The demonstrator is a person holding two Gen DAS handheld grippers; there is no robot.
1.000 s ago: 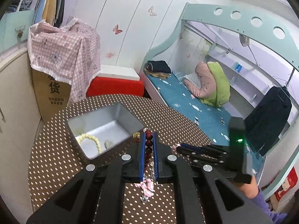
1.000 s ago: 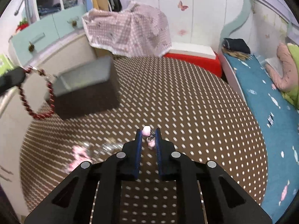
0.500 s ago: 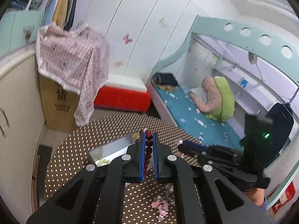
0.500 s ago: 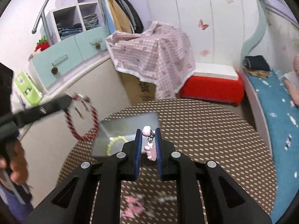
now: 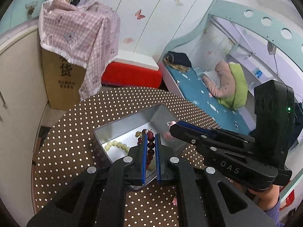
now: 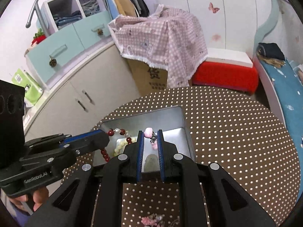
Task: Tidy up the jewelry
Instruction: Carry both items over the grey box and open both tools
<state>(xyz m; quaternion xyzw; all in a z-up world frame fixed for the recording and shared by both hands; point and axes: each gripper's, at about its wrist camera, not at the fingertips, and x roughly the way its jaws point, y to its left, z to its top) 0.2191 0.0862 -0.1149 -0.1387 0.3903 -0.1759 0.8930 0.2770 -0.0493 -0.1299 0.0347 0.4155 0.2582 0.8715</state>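
Note:
A silver metal box (image 5: 161, 113) stands open on the brown dotted round table (image 5: 75, 132); it also shows in the right wrist view (image 6: 181, 119). A pale yellow bead bracelet (image 5: 115, 144) lies inside it. My left gripper (image 5: 151, 138) is shut on a dark red bead bracelet (image 5: 150, 147) and holds it over the box. My right gripper (image 6: 151, 134) is over the box too, shut on a pink charm piece (image 6: 148, 132) that hangs between its blue pads.
A pink flower piece (image 6: 151, 218) lies on the table below the right gripper. A cardboard box under pink checked cloth (image 6: 161, 37), a red stool (image 6: 223, 75), a cabinet (image 6: 85, 94) and a bed (image 5: 198, 94) surround the table.
Both grippers have moved forward and down over the open box, each still holding its piece. The box now sits directly under both sets of fingertips.

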